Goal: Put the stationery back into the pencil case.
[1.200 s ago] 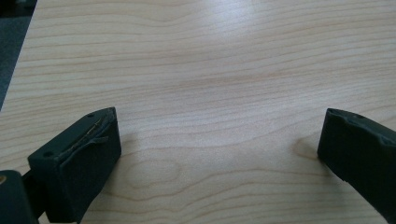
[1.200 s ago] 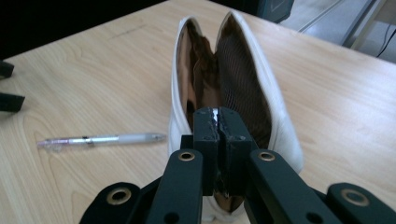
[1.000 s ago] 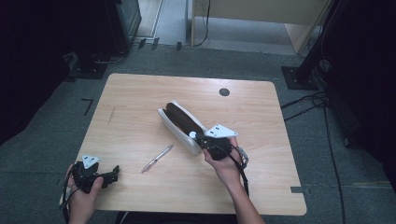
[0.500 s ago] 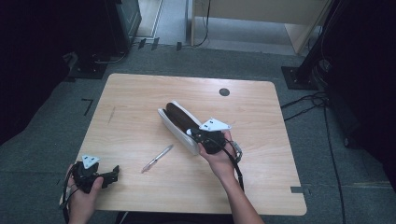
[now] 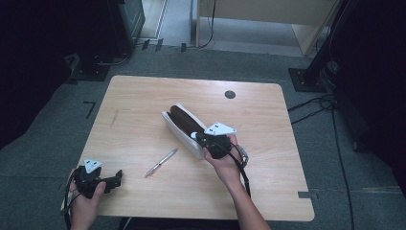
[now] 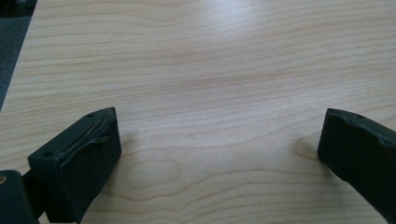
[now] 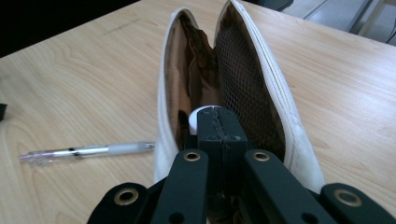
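Pouch (image 5: pixel 184 125) runs diag. (mouth up)

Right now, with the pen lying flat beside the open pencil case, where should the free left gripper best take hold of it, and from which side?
Grip the pen at mid-barrel, from above, jaws across its length: it lies flat and slim on the table. The left gripper stands open nearby.

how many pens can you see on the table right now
1: a clear-barrelled pen lies on the wooden table, left of the open white pencil case. More may be hidden inside the case, where something white shows behind the right gripper.
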{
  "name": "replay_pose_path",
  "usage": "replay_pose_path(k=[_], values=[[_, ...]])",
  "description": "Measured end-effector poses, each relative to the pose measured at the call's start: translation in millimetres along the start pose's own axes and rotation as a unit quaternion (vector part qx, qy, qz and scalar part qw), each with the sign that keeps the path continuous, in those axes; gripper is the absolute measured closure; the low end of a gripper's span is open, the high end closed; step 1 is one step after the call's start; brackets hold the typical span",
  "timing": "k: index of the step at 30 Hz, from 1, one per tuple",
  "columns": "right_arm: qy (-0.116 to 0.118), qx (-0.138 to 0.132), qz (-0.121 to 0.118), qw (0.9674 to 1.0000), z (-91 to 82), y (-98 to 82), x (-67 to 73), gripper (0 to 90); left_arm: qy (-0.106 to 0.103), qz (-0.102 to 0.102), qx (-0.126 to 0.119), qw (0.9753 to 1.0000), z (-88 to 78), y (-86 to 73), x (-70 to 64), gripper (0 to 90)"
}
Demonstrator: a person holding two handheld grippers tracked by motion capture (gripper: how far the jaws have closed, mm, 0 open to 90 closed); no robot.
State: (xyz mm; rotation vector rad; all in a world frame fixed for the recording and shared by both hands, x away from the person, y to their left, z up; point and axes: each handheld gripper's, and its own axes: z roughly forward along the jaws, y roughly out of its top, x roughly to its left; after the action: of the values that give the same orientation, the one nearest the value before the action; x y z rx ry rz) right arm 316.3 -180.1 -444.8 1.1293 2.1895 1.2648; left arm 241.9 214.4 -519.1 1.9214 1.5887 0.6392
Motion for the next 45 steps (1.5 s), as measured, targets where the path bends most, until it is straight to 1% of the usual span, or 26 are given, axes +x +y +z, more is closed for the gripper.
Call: replay_pose_path(k=[1,3,4,7,15,19,23,27,28,32,40,43,45], values=[[-0.003,0.005,0.003,1.0000,4.2,0.9,-1.5,90.0,0.000,0.000,0.000,1.0000,0.0,0.0,0.0,0.0],[-0.003,0.002,0.013,0.9999,9.0,2.5,-4.2,90.0,0.000,0.000,0.000,1.0000,0.0,0.0,0.0,0.0],[0.000,-0.005,0.016,0.9999,8.7,3.4,-4.5,90.0,0.000,0.000,0.000,1.0000,0.0,0.0,0.0,0.0],[0.000,-0.019,0.015,0.9997,2.0,4.6,-2.4,90.0,0.000,0.000,0.000,1.0000,0.0,0.0,0.0,0.0],[-0.007,-0.040,0.006,0.9991,-35.1,-1.2,-3.5,89.1,0.000,0.000,0.000,1.0000,0.0,-0.1,-0.1,0.0],[-0.005,-0.048,0.009,0.9988,-52.6,-7.9,-6.2,87.7,0.000,0.000,0.000,1.0000,0.0,-0.1,-0.1,0.0],[-0.011,-0.058,0.010,0.9982,-67.5,-15.0,-9.0,85.9,0.000,0.000,0.000,1.0000,-0.1,-0.1,-0.1,0.0],[-0.014,-0.060,0.010,0.9980,-78.9,-22.2,-10.2,83.7,0.000,0.000,0.000,1.0000,-0.1,-0.1,-0.1,0.0],[-0.016,-0.059,0.013,0.9980,-81.5,-24.3,-10.6,82.8,0.000,0.000,0.000,1.0000,0.0,-0.1,-0.1,0.0],[-0.027,-0.057,0.018,0.9978,-89.8,-33.8,-15.0,81.6,0.000,0.000,0.000,1.0000,-0.1,-0.1,-0.1,0.0],[-0.045,-0.050,0.030,0.9973,-97.4,-52.8,-22.8,77.7,0.000,0.000,0.000,1.0000,0.0,-0.1,-0.1,0.0],[-0.050,-0.044,0.036,0.9971,-99.8,-60.4,-25.3,77.1,0.000,0.000,0.000,1.0000,-0.1,-0.1,-0.1,0.0],[-0.051,-0.041,0.036,0.9972,-101.3,-65.8,-27.6,76.7,0.000,0.000,0.000,1.0000,-0.1,-0.1,-0.1,0.0]])
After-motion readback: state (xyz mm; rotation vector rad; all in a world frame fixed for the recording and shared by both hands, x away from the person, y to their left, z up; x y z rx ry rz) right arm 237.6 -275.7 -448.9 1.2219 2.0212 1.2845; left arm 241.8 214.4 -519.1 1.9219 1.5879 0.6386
